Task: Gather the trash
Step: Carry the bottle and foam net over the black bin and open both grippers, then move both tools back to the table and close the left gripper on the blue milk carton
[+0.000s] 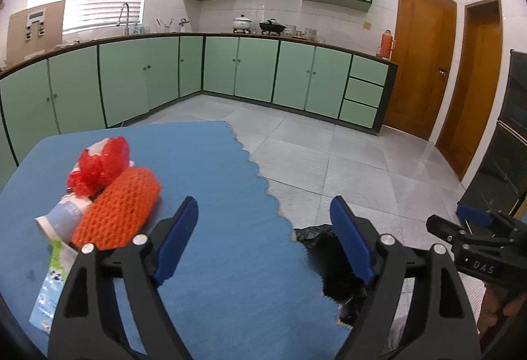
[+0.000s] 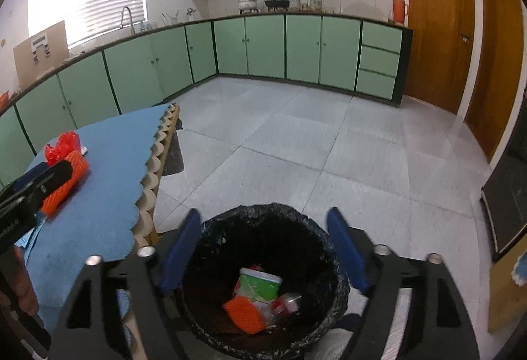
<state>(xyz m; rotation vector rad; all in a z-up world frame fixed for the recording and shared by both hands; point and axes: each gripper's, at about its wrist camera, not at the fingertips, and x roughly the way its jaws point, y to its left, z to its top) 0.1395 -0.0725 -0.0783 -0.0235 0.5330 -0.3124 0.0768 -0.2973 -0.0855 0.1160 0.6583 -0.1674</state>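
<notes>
Right wrist view: the right gripper (image 2: 263, 253) is hanging wide apart and empty over the black-lined trash bin (image 2: 230, 228).

Inside the bin are lying an orange foam net (image 2: 245, 315), a green-and-white wrapper (image 2: 260, 286) and a small clear bottle (image 2: 288, 302). The left gripper (image 1: 263, 243) is also standing spread wide with nothing between its blue pads (image 1: 176, 241), hovering over the blue table mat (image 1: 214, 162). More trash is waiting on the mat beside it: an orange net sleeve (image 1: 118, 210), crumpled red plastic (image 1: 98, 164), a pale blue cup (image 1: 64, 218) and a green-printed wrapper (image 1: 49, 284).
</notes>
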